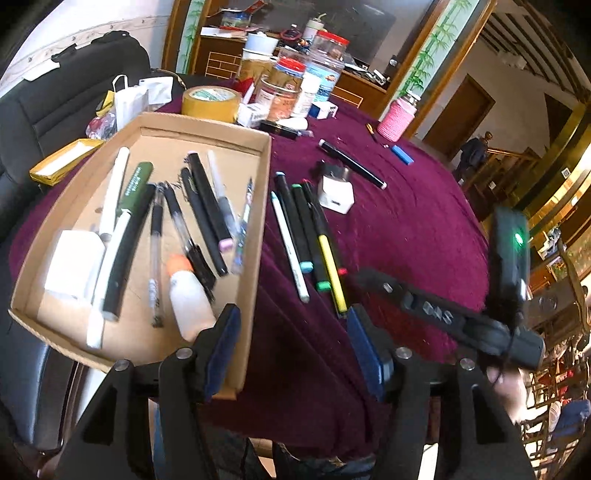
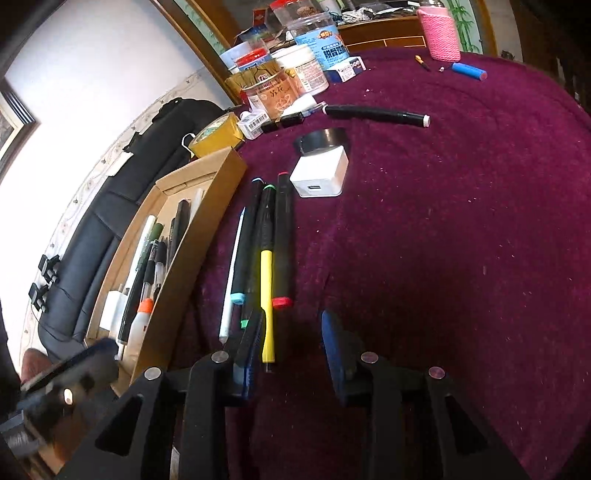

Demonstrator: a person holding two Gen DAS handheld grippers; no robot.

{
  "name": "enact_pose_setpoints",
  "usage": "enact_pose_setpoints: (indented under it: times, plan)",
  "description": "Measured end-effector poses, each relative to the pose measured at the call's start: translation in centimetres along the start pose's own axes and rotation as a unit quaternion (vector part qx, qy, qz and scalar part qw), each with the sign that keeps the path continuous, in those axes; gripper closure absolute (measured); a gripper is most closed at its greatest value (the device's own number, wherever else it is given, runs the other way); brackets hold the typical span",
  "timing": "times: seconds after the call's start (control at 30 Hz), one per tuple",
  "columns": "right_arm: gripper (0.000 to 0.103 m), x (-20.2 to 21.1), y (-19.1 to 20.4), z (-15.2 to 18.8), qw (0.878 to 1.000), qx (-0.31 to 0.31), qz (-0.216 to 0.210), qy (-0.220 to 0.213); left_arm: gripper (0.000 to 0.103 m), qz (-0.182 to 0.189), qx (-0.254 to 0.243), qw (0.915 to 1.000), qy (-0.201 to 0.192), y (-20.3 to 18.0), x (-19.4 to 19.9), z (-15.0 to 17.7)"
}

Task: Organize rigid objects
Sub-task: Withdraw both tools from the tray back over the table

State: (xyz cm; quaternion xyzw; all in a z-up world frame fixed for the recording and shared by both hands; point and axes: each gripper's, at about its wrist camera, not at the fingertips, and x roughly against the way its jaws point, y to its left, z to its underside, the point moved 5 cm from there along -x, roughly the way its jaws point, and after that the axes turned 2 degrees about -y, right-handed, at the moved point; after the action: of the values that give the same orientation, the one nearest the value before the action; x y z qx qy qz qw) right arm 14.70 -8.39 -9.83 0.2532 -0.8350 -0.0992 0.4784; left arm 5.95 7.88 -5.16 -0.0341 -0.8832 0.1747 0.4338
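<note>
Both grippers spread, empty; left gripper (image 1: 291, 347) straddles cardboard tray (image 1: 255, 236) wall, right gripper (image 2: 291, 347) beside tray near yellow pen (image 2: 266, 295); careless closing cd nudge adj. markers.

maroon cloth (image 2: 443, 258), tan box (image 1: 255, 221) — yellow pen (image 2: 266, 295), pink knit cover (image 2: 441, 35)

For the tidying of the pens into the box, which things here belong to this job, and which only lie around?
Part of the job:
- cardboard box, pens already inside
- row of markers on the cloth beside it
- long black marker
- white charger

Just lying about:
- tape roll
- jars
- pink knitted bottle
- blue battery
</note>
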Motion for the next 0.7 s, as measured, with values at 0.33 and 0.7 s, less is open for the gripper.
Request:
enact_pose_setpoints:
  times: [0.33, 0.7]
  plan:
    - [0.069, -4.1, 0.3, -4.5, 0.999, 0.028, 0.002, 0.03, 0.044, 0.003, 0.006, 0.9999, 0.008, -0.3, -0.4, 0.2]
    - [0.078, -6.7, 1.4, -5.6, 0.994, 0.079, 0.031, 0.061, 0.044, 0.007, 0.005, 0.9999, 0.013, -0.6, -0.9, -0.1]
